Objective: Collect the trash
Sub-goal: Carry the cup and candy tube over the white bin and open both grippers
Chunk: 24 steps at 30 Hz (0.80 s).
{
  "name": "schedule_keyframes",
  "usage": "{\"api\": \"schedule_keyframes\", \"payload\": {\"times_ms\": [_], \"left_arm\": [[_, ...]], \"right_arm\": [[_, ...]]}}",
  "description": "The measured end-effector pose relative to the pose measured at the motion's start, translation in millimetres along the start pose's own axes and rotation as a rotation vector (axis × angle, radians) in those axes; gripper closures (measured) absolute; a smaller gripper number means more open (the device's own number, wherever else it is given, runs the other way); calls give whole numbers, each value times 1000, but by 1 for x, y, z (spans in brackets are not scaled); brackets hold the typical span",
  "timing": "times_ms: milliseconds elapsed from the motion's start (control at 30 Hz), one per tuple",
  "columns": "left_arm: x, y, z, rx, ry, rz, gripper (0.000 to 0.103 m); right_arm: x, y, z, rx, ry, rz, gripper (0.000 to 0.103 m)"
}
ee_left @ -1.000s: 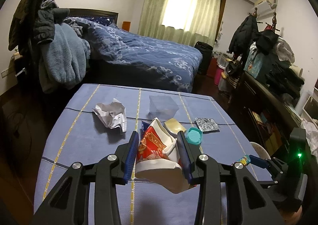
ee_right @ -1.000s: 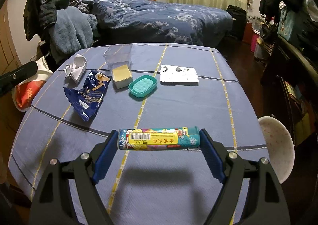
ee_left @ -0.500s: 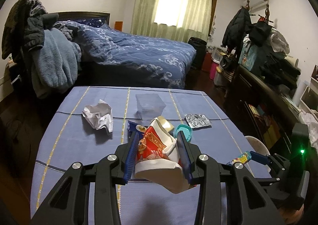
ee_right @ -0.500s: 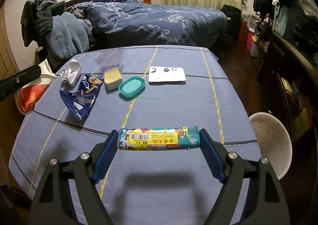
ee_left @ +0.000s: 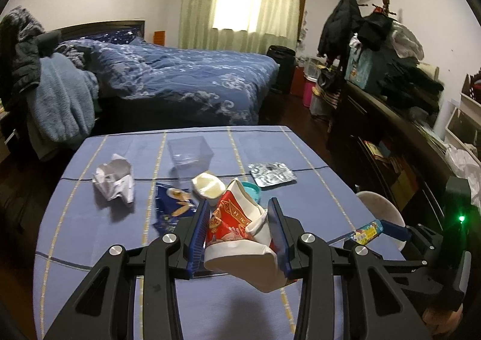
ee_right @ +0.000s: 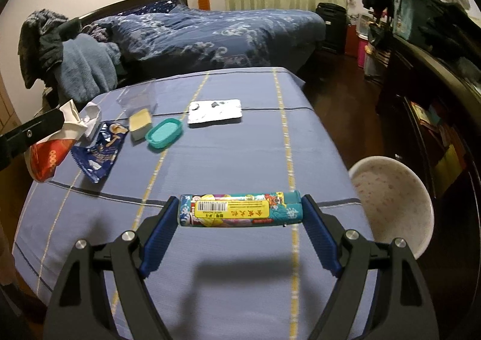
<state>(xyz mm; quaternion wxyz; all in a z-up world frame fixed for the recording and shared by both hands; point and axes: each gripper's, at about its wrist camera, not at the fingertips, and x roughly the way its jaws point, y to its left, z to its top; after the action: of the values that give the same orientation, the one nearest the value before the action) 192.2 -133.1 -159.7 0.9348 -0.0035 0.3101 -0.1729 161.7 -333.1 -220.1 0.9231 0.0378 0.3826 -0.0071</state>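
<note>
Room dim overall; main light is the curtained window [ee_left: 240, 3], blown out to white glare in both views. Right claw [ee_right: 240, 213] throws a soft dark shadow onto the counter [ee_right: 240, 159] just below it. Heavy fisheye: walls and counter edges bow, black vignette in the corners. Slight motion blur, both views; far clutter on the right soft and murky.

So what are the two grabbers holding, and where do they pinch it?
The left gripper pinches a crushed red-and-white paper cup by its sides. The right gripper clamps a colourful tube wrapper by its two ends.
</note>
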Motion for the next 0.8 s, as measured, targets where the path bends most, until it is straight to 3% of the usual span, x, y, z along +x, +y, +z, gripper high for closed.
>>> {"api": "schedule_keyframes", "payload": {"times_ms": [333, 800], "left_arm": [[25, -57, 14, 98, 9, -95, 63], [70, -159, 30, 240, 25, -238, 63]], "right_arm": [[-8, -53, -10, 95, -28, -58, 22], [-23, -163, -28, 275, -70, -211, 22]]}}
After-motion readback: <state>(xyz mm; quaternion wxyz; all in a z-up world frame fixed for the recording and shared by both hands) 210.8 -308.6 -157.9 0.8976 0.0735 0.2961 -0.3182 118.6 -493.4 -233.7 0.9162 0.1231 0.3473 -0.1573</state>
